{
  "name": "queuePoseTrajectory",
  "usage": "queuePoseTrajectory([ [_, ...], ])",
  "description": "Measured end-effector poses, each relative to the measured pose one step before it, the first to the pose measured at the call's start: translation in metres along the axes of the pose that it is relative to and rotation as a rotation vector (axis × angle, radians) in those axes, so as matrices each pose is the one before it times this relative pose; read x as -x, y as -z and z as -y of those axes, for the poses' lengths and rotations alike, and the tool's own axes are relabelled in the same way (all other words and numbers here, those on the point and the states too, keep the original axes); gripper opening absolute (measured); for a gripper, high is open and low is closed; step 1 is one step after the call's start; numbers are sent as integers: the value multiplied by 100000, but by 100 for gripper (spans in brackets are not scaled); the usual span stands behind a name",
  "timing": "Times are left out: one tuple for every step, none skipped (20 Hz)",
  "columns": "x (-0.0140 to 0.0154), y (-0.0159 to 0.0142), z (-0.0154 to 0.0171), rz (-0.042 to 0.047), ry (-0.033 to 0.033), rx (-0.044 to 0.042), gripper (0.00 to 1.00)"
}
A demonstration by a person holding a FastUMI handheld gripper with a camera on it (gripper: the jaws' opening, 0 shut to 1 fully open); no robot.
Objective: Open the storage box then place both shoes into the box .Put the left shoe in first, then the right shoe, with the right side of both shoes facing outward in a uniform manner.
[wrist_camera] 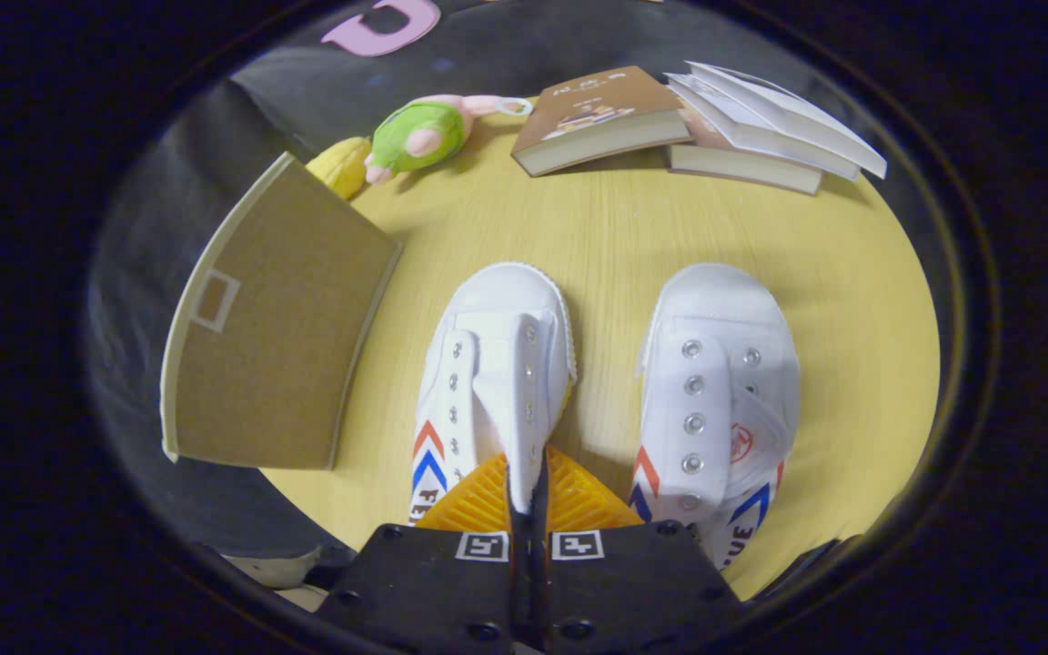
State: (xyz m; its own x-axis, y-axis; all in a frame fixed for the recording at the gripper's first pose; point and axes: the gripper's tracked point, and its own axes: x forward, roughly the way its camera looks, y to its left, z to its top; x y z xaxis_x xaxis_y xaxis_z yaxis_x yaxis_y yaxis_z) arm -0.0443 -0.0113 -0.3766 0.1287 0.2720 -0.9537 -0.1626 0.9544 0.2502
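Left shoe point(494, 382) on the table point(615, 236), its tongue pinched between both fingers of the gripper point(529, 496). Right shoe point(715, 400) just beside it. Storage box point(278, 327) left of them, books point(697, 123) beyond.

Shoes: two side by side on the table point(615, 246), toes pointing far; left shoe point(497, 364) just ahead of the gripper point(529, 482), its tongue pinched between the closed fingers; right shoe point(715, 391) to the right, apart
Box point(278, 337): left of the shoes, at the table's left edge
Plush toy point(419, 136): far, beyond the box
Books point(697, 123): far right, touching, one lying open on another
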Motion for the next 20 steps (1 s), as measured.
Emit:
queuePoseTrajectory([
  [129, 144, -209, -356, -930, -2833, 4],
  [128, -72, -207, -114, -449, -2515, 4],
  [286, -179, -145, -58, -588, -1600, 4],
  [292, -152, -435, 8, -1250, -1196, 4],
  [321, -346, -588, 621, -1697, -1919, 4],
  [498, -306, -732, 1209, -1779, -2662, 4],
  [599, -348, -885, 154, -1701, -2492, 4],
  [605, -370, -997, 124, -1295, -2074, 4],
  [657, -521, -1001, 41, -1159, -1053, 4],
  [621, -650, -1115, 273, -1003, -500, 4],
  [588, -865, -1257, 971, -999, 21, 4],
  [574, -893, -1242, 1844, -677, 134, 4],
  [568, -840, -1423, 1327, -1013, 861, 4],
  [466, -941, -1433, 1742, -1236, 864, 3],
  [520, -791, -1520, 1277, -1314, 777, 4],
  [397, -724, -1384, 967, -1218, 501, 4],
  [452, -753, -1380, 1766, -934, 614, 4],
  [373, -672, -1083, 1660, -665, 1147, 4],
  [200, -489, -1006, 1416, -550, 351, 4],
  [233, -314, -953, 1074, -293, 195, 4],
])
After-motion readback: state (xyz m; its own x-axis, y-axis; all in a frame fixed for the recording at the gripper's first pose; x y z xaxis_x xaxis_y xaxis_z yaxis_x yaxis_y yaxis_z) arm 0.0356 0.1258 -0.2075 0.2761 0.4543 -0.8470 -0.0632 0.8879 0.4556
